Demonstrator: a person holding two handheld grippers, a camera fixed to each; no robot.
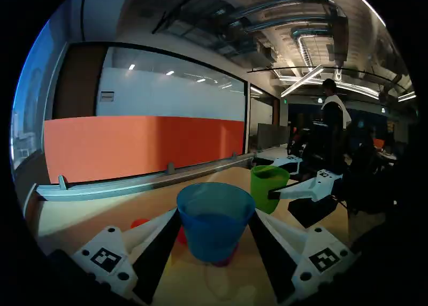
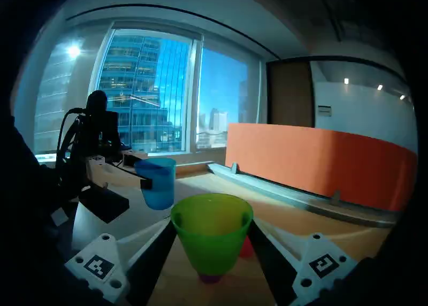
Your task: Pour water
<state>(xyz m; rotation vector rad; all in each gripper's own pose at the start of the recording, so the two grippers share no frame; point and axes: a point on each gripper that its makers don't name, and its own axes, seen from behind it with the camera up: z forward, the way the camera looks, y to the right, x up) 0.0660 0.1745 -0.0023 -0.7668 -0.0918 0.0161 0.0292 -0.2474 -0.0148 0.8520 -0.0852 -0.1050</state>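
Left gripper (image 1: 214,216) has its fingers clamped on the blue plastic cup (image 1: 215,226), holding it upright above the light wooden bench (image 1: 144,201), I'd guess so nothing spills. Right gripper (image 2: 212,227) squeezes the green plastic cup (image 2: 211,236) the same way, close beside the blue cup. It looks like they're lining up a pour. Can't tell which cup holds the water.

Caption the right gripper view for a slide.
Right hand-held gripper grips an upright green plastic cup; the left hand-held gripper holds a blue plastic cup beyond.
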